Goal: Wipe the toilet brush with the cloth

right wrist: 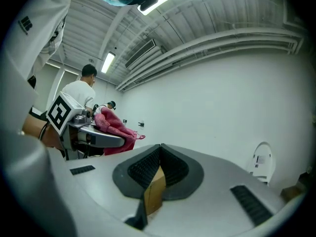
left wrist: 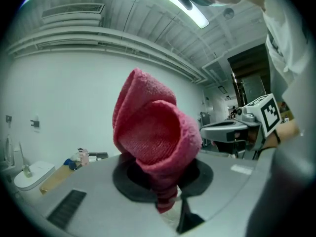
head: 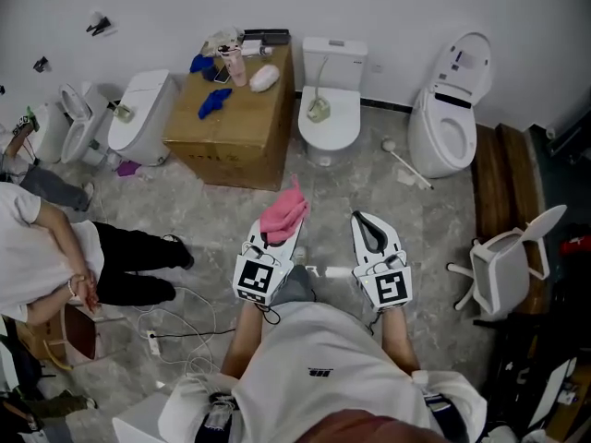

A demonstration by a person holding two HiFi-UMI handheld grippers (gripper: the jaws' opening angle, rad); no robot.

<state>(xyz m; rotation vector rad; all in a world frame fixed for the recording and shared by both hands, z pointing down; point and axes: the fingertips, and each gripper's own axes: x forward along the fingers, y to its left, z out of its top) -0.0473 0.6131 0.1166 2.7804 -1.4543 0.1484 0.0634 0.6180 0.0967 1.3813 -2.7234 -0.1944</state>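
My left gripper is shut on a pink cloth, which bunches up above the jaws and fills the middle of the left gripper view. My right gripper is held level beside it with its jaws shut and nothing between them. A white toilet brush lies on the floor ahead, to the right, next to the right-hand toilet. Neither gripper is near the brush. The right gripper view shows the left gripper with the cloth at its left.
A cardboard box with small items on top stands ahead on the left, beside the middle toilet. More toilets stand far left. A seated person and floor cables are at left. A white chair is at right.
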